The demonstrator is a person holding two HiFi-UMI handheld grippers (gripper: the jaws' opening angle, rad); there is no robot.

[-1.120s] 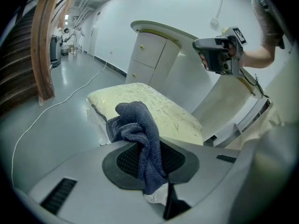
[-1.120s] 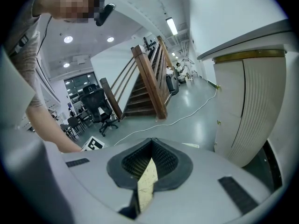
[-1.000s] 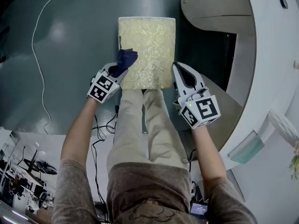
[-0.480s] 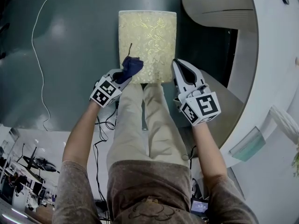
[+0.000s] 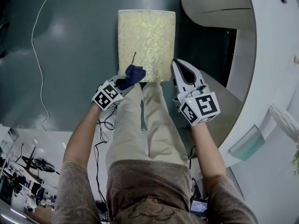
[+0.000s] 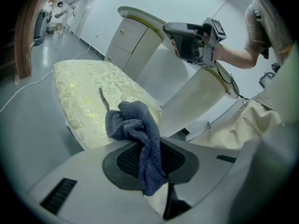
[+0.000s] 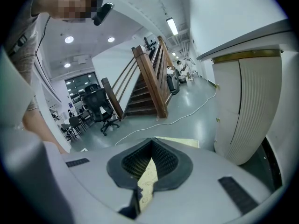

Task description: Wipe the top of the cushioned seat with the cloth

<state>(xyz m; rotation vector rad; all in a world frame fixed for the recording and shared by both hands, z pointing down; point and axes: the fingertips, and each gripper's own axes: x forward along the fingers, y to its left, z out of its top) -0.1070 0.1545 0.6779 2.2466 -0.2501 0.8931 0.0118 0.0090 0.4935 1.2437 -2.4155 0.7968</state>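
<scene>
While I stood at the near edge of the cushioned seat (image 5: 147, 41), a white cable (image 5: 39, 78) trailed across the grey floor (image 5: 77, 36), well off to the left. My left gripper (image 5: 122, 82) sat at the seat's near left corner, its jaws clamped on the dark blue cloth (image 5: 134, 73). The cloth bunched out past the pads and rested on the gold-patterned top just inside that corner. A thin dark strand (image 5: 134, 56) ran from the bundle a little farther onto the top, toward the far edge. In the left gripper view the cloth hung in a fold down between the black pads, with the cream fabric right behind it.

The seat itself stood square on the floor, its near edge just above my beige trousers (image 5: 145, 125). My right gripper (image 5: 176, 64) hovered just beside the near right corner, apart from the fabric as far as I could see. Its jaws were drawn together on nothing, and only a sliver of patterned seat showed through the slit between the pads. Farther right, a white curved cabinet (image 5: 219, 6) stood close to the seat's right edge.
</scene>
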